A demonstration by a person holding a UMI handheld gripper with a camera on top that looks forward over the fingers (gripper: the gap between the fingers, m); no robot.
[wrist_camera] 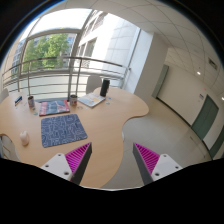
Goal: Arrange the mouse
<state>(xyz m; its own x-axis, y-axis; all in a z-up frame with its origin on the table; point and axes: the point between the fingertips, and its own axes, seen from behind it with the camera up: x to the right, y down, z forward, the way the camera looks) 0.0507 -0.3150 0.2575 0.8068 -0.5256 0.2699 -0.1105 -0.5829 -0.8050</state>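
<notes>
My gripper (112, 160) is open and empty, held high above a light wooden table (105, 125). Its magenta pads (78, 158) stand wide apart. A blue patterned mouse mat (63, 129) lies on the table, ahead of the left finger. A small white object (25, 139), possibly the mouse, sits on the table just left of the mat. It is too small to tell for sure.
A second mat (52, 106) lies further back, with a dark cup (30, 101) to its left and another cup (72, 99) to its right. An open laptop (92, 98) stands at the far side. Grey floor (165, 125) lies to the right of the table's curved edge.
</notes>
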